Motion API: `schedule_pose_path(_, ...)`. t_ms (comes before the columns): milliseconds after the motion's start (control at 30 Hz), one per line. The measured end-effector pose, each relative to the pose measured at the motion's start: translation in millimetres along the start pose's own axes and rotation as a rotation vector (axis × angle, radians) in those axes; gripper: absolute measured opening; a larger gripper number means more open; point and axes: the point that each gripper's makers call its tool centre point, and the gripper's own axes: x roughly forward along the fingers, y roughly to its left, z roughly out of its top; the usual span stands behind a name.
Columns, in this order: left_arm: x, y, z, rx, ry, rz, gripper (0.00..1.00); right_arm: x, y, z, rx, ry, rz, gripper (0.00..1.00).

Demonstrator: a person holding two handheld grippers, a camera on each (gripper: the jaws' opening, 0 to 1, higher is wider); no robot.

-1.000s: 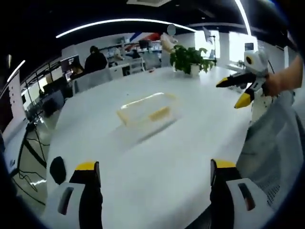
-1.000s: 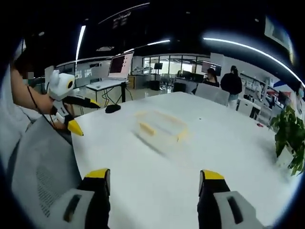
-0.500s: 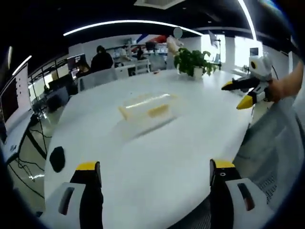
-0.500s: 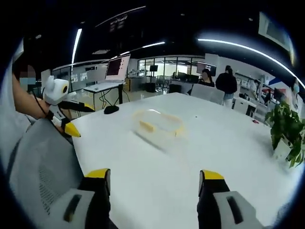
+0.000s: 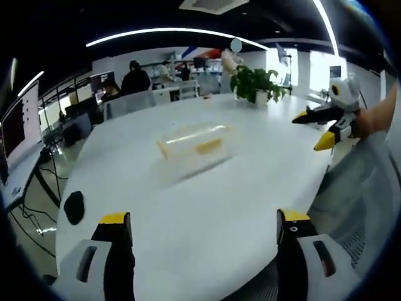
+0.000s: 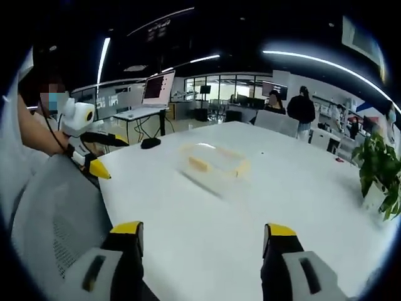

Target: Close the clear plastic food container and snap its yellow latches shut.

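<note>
1 clear plastic container [image 5: 193,145] with yellow latches sits mid-frame on the white table [image 5: 207,207], well ahead of my tongs; it looks low and rectangular, its lid state too blurred to tell. my left gripper [image 5: 199,233] and right gripper [image 6: 199,239] each hold their 2 jaws wide apart, gripping nothing. 1 potted plant [image 5: 255,81] stands upper right.

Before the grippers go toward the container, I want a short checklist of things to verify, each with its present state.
1. Left gripper open: ok.
2. Right gripper open: ok.
3. Container stands free on the white table, nothing touching it: ok.
4. Path from both grippers to the container free: ok.
5. Lid fully seated on the container: cannot tell, too small and clear.
6. Yellow latches snapped shut: cannot tell.
</note>
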Motion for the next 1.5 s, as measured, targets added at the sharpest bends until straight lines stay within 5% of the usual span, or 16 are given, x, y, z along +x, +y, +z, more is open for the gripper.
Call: schedule_pose_path(1500,1.3,-3.6,-13.9,0.019,0.05,-0.011,0.93,0.1,3.7,-0.9,0.001,-0.013,0.018,0.77)
